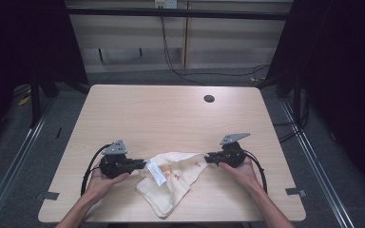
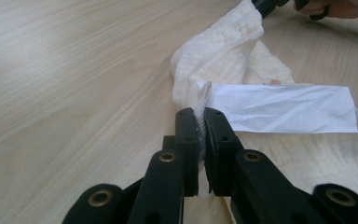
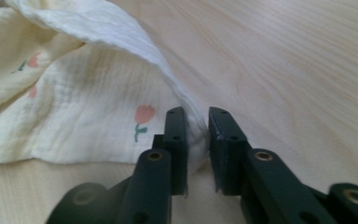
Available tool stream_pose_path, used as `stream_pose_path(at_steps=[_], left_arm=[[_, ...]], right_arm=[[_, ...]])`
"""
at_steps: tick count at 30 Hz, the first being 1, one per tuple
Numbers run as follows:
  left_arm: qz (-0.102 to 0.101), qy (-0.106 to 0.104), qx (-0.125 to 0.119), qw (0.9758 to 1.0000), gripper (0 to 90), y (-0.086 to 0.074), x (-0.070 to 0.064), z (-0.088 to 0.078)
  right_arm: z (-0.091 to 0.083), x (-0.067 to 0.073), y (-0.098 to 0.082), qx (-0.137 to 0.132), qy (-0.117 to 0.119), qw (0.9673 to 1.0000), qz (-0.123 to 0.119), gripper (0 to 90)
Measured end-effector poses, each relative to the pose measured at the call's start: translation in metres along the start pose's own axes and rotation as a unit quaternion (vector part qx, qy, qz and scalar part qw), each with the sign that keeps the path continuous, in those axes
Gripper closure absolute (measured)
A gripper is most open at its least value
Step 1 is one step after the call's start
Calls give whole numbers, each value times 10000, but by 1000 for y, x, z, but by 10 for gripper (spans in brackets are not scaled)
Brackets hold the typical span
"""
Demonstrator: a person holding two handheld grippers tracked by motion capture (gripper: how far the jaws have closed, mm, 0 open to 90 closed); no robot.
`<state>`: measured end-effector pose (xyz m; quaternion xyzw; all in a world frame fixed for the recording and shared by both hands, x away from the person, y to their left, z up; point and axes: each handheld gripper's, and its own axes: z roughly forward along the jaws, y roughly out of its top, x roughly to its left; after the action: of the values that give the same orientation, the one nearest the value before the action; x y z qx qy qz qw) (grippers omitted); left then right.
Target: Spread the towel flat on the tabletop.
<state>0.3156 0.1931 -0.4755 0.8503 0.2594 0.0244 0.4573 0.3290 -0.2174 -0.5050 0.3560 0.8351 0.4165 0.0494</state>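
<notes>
Cream muslin cloth [image 1: 173, 178] is lying rumpled on the bench [image 1: 171, 114], soft and light; left gripper [image 2: 201, 114] and right gripper [image 3: 196, 126] jaws are pinching opposite corners, probably the best hold.

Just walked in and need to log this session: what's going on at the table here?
A person holds a pair of black tongs in each hand over a light wooden table. The left tongs are shut on one edge of a crumpled cream muslin cloth with small tulip prints, beside its white paper label. The right tongs pinch a fold at the opposite end. The cloth lies bunched between them, not yet spread flat.
</notes>
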Motion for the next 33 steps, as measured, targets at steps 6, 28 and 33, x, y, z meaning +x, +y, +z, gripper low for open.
stream_pose_path(at_steps=[6,28,33], left_arm=[[-110,-176,-272,9994,851,2,1,-8],[-122,-313,-811,9961,862,16,3,-35],[-82,-297,-936,9951,865,22,0,-42]], right_arm=[[-10,3,4,-294,294,9990,152,853],[-50,9,32,-659,608,9960,56,863],[-61,15,41,-794,661,9946,1,862]])
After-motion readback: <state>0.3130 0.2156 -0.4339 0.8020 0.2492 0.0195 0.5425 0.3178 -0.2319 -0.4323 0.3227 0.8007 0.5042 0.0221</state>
